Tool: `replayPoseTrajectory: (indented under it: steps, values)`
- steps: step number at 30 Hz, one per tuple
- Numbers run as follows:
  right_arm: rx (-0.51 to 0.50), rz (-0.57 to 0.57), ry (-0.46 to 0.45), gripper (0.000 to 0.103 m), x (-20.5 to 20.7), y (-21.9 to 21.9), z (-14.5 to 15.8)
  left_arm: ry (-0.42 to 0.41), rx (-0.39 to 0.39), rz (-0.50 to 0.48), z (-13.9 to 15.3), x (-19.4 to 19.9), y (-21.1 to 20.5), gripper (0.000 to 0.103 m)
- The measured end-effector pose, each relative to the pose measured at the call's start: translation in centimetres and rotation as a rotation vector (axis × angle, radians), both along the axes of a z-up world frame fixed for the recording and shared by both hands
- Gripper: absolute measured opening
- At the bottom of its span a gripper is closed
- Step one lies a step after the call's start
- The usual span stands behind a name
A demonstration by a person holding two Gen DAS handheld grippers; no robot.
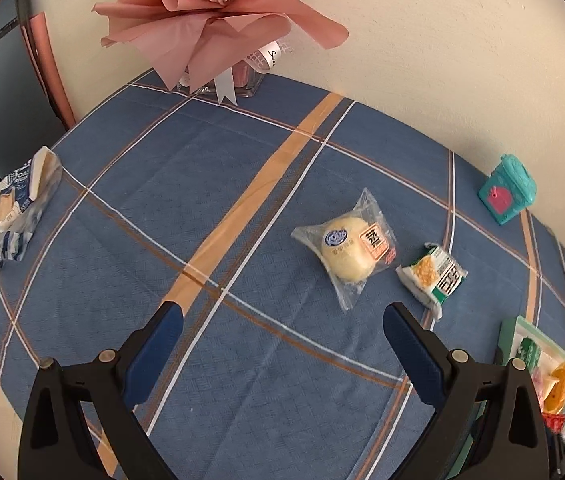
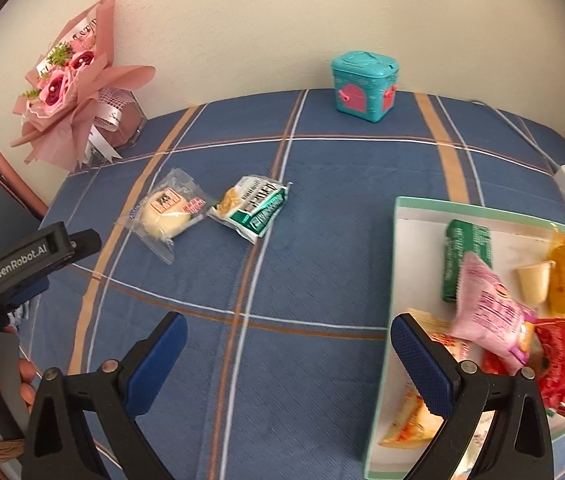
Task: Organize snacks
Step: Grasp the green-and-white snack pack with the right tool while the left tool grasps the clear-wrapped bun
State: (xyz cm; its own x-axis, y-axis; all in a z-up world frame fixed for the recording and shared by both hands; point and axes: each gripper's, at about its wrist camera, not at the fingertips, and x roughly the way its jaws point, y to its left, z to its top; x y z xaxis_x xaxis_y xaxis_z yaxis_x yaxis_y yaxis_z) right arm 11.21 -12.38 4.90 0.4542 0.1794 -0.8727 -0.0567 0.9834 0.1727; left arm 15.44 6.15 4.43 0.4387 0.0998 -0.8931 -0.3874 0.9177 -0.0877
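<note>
Plainly, both tools stand spread with nothing between their blue pads: the left tool (image 1: 282, 324) hangs over bare blue checked cloth on the desk (image 1: 242, 380), and the right tool (image 2: 288, 334) sits low in its frame, one pad over the edge of the green-rimmed tray (image 2: 396, 248) at the right. Loose snacks are left out — a round bun in clear wrap (image 1: 348, 250) right of centre in the left wrist view, and a green-and-white packet (image 1: 436, 276) just beside it, lower right. A third, a blue-and-white pack (image 1: 22, 196), lies far off at the left edge of that frame, close to the desk's rim. The bun looks the riskiest: its clear film is loose and slippery, so a pinch on the wrapper's tail could slide off, while a hard squeeze on the body would likely crush it. Reaching for the bun could also nudge the packet away. The tray already holds a heap — a pink bag (image 2: 490, 312) leans on others — so a careless drop might tip something over its low rim.
</note>
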Motion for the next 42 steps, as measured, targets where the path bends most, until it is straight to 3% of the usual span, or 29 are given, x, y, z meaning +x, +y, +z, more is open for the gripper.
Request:
replayPoseTrajectory:
  steps: [9, 14, 23, 29, 35, 42]
  values:
    - [0.016, -0.011, -0.027, 0.103, 2.2, 0.5, 0.0, -0.015, -0.089, 0.009, -0.7, 1.9, 0.3, 0.100]
    - [0.028, -0.012, -0.032, 0.102, 4.3, 0.9, -0.6, -0.040, -0.098, -0.006, -1.2, 3.6, 0.2, 0.100]
    - [0.006, -0.025, 0.013, 0.100, 9.5, 3.1, -4.2, -0.022, -0.136, -0.007, -4.1, 6.6, 0.5, 0.100]
    - [0.003, -0.037, 0.049, 0.100, 12.1, 4.3, -6.7, -0.037, -0.221, 0.008, -5.8, 7.8, 0.5, 0.100]
    - [0.023, -0.046, 0.064, 0.099, 14.0, 4.6, -8.2, -0.039, -0.198, 0.009, -6.6, 8.8, 0.2, 0.100]
    - [-0.052, -0.024, 0.041, 0.093, 15.1, 6.0, -8.3, -0.025, -0.201, 0.009, -7.6, 9.1, -0.3, 0.099]
